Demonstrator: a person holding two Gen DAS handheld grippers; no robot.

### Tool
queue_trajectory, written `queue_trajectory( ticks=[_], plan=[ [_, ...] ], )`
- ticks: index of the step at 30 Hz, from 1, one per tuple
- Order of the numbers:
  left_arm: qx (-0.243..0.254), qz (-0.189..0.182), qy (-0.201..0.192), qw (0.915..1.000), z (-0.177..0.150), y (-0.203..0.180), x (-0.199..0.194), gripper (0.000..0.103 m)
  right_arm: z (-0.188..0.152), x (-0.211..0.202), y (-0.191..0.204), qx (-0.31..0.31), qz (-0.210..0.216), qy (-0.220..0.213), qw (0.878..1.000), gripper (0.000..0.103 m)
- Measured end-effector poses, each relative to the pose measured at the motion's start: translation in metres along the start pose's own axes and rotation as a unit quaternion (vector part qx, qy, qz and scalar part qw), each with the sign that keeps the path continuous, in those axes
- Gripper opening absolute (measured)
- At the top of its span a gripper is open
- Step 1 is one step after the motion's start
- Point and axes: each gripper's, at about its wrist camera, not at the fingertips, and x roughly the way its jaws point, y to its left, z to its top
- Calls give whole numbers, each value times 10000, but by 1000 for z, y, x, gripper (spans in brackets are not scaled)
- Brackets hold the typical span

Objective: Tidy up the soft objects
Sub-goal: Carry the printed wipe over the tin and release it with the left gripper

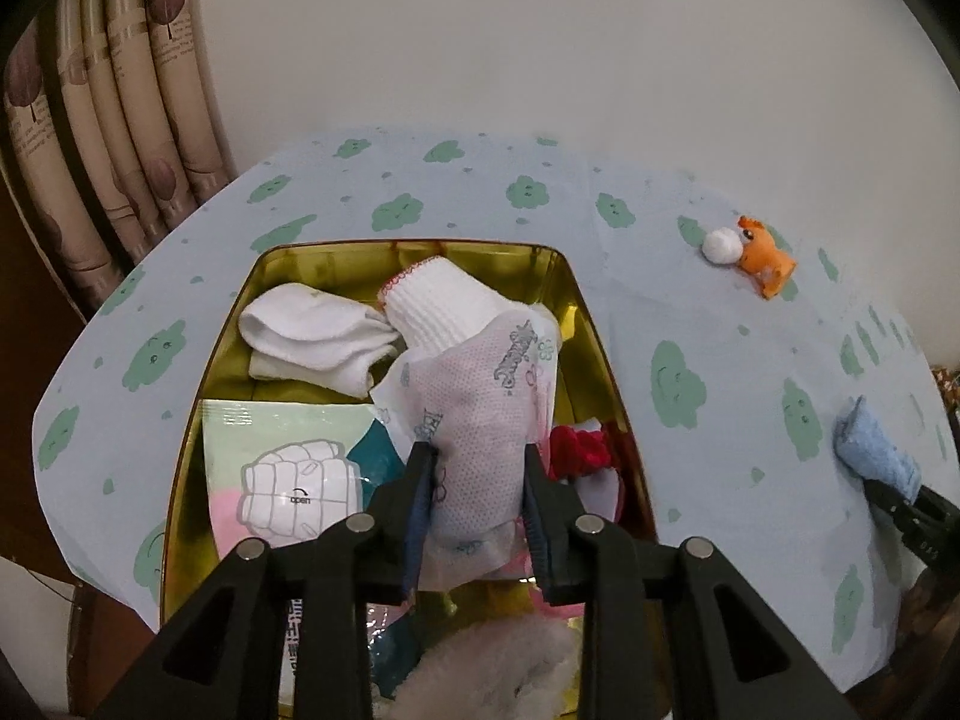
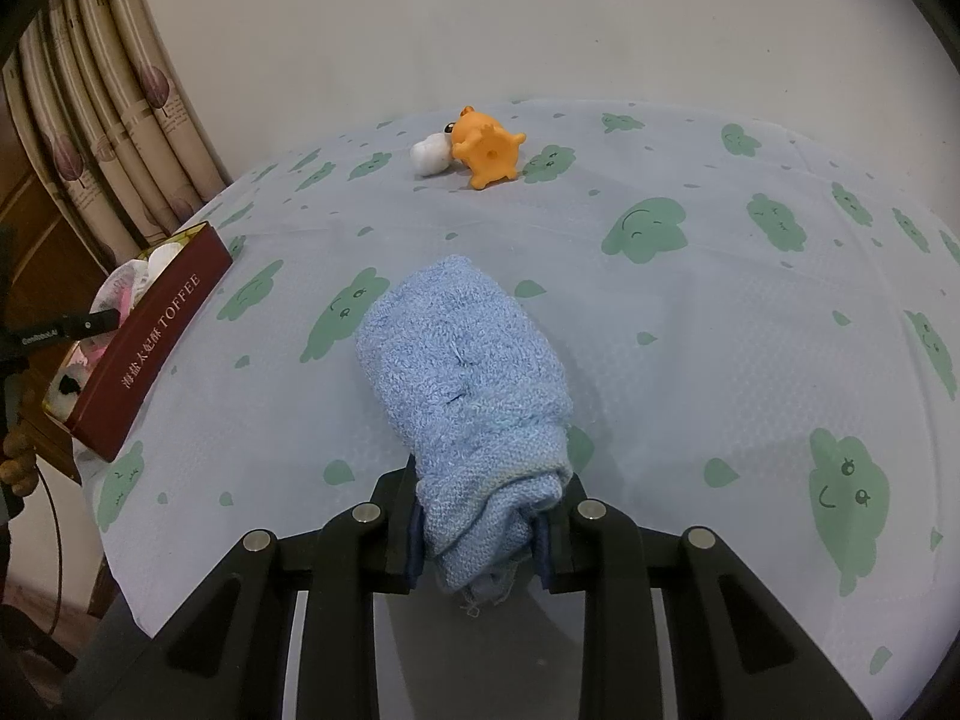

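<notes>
My left gripper (image 1: 477, 456) is shut on a white printed cloth pouch (image 1: 480, 414) and holds it over the gold tin box (image 1: 576, 294). The box holds white socks (image 1: 318, 336), a white glove cuff (image 1: 438, 306), a tissue pack (image 1: 288, 468) and a red knitted item (image 1: 579, 447). My right gripper (image 2: 480, 516) is shut on a rolled blue towel (image 2: 462, 366) that lies on the tablecloth; the towel also shows in the left wrist view (image 1: 876, 450). An orange toy (image 2: 486, 147) and a white ball (image 2: 429, 156) lie at the far side.
The table has a light blue cloth with green cloud prints (image 2: 690, 300). The tin's dark red outer side (image 2: 150, 342) reads TOFFEE at the left. Curtains (image 1: 120, 120) hang behind on the left, a plain wall behind the table.
</notes>
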Motion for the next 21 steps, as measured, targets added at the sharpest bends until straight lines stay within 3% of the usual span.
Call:
queue_trajectory(
  ticks=[2, 10, 13, 21],
  plan=[
    [27, 10, 85, 10000, -1, -2, 4, 37, 0, 0, 0, 4, 3, 0, 10000, 26],
    [256, 405, -22, 9988, -6, -13, -2, 42, 0, 0, 0, 3, 1, -2, 10000, 26],
    [337, 607, -145, 9975, -8, -16, -9, 54, 0, 0, 0, 5, 4, -1, 10000, 26],
    [407, 793, -287, 9956, -12, -20, -28, 56, 0, 0, 0, 7, 5, 14, 10000, 26]
  ],
)
